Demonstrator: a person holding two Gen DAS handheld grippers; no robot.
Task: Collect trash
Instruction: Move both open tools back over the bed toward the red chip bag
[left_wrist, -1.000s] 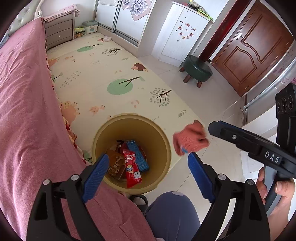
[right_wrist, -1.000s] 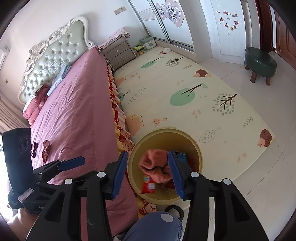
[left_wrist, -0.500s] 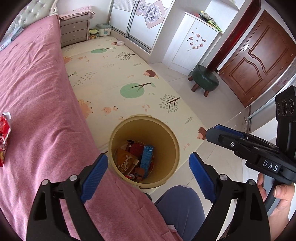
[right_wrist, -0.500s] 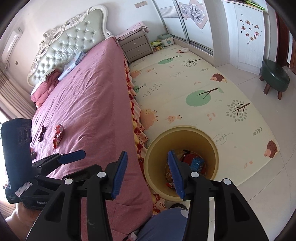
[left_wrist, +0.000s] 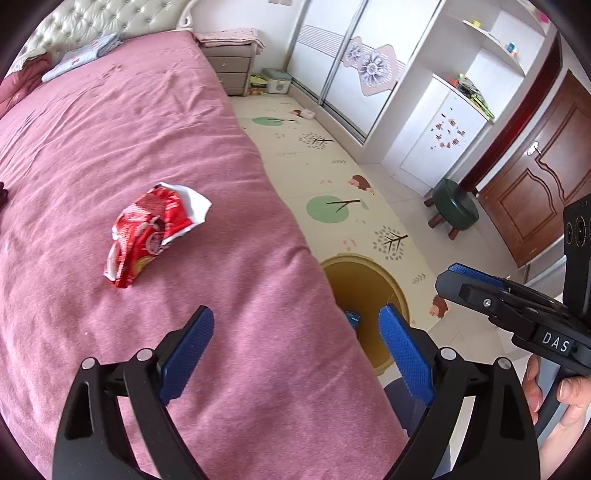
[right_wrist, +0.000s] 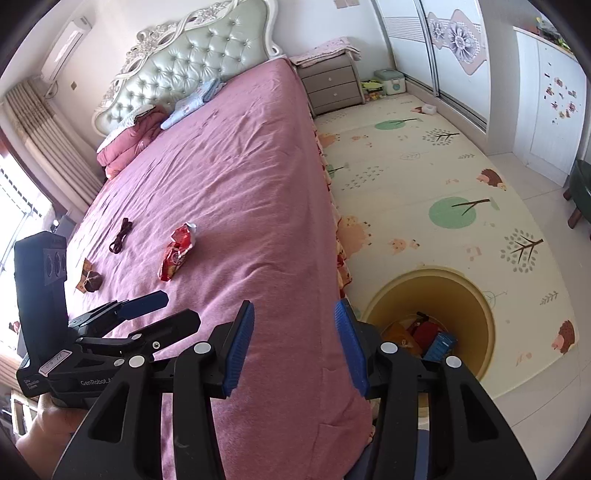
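Red wrapper (left_wrist: 153, 230) lies on pink bedspread (left_wrist: 110, 140).

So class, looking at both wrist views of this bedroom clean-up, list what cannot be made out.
- Bin contents: left wrist view, hidden by bedspread and bin wall.
- Small brown item and dark cord: right wrist view, too small to identify.
- Red wrapper print: crumpled, unreadable.
- Green stool: right wrist view, cut by the edge.
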